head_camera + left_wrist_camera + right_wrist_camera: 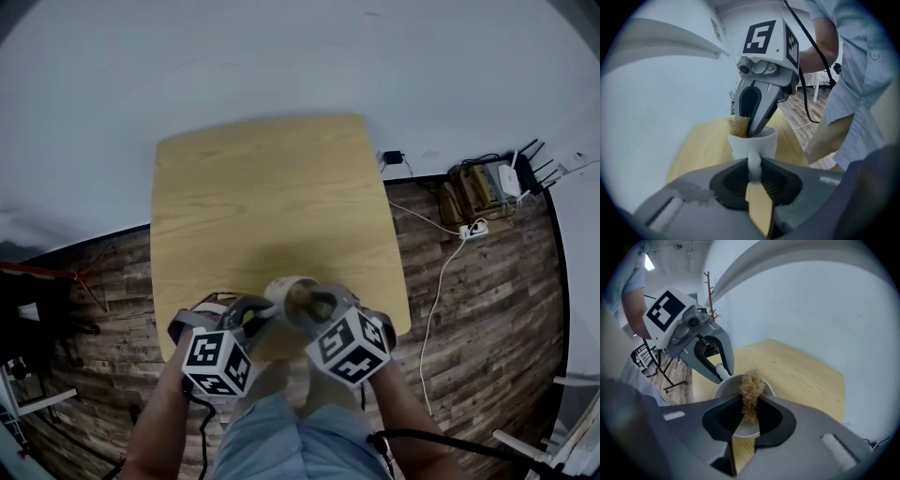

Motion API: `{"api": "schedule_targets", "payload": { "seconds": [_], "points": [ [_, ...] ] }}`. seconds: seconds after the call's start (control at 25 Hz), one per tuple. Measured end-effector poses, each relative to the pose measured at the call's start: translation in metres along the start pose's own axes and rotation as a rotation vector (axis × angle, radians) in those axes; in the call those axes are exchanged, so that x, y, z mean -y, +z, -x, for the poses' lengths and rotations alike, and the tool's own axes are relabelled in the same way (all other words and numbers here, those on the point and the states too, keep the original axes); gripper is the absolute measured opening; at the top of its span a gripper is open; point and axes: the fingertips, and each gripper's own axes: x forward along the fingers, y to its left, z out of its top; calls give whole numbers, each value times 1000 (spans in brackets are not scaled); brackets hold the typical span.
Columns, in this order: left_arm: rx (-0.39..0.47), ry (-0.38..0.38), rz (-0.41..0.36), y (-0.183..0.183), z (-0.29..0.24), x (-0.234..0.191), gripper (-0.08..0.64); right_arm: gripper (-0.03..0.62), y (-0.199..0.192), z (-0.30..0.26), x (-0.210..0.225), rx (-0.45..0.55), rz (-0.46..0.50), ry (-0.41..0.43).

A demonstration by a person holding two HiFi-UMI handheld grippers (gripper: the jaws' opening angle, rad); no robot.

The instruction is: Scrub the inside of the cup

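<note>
A white cup (pixel 289 292) hangs over the front edge of the light wooden table (pixel 272 197). My left gripper (pixel 753 169) is shut on the cup's handle (pixel 753 160), and the cup body (pixel 740 144) stands just beyond its jaws. My right gripper (pixel 751 405) is shut on a tuft of brown fibrous scrubber (pixel 751 387). It holds the tuft down into the cup's mouth (pixel 725 386). In the left gripper view the right gripper (pixel 751 127) reaches into the cup from above with the scrubber (pixel 738 125) at the rim. The head view shows both grippers meeting at the cup, the left gripper (pixel 265 316) and the right gripper (pixel 314 303).
The table stands against a white wall on a dark plank floor. A power strip and cables (pixel 472 229) lie on the floor to the right, near a small stack of devices (pixel 487 183). A thin coat stand (pixel 708 291) rises at the left in the right gripper view. My legs are below the grippers.
</note>
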Motion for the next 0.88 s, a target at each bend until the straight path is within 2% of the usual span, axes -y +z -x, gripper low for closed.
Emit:
{"api": "schedule_targets", "payload": {
  "seconds": [0.32, 0.56, 0.72, 0.88],
  "points": [
    [-2, 0, -2, 1, -2, -1, 71, 67, -14, 2, 1, -92, -16, -23],
    [-5, 6, 3, 0, -3, -3, 71, 67, -23, 8, -6, -151, -69, 34],
    [-7, 8, 10, 0, -3, -3, 71, 67, -24, 10, -15, -140, -136, 92],
    [-10, 4, 3, 1, -4, -3, 71, 67, -15, 12, -24, -74, -231, 148]
  ]
}}
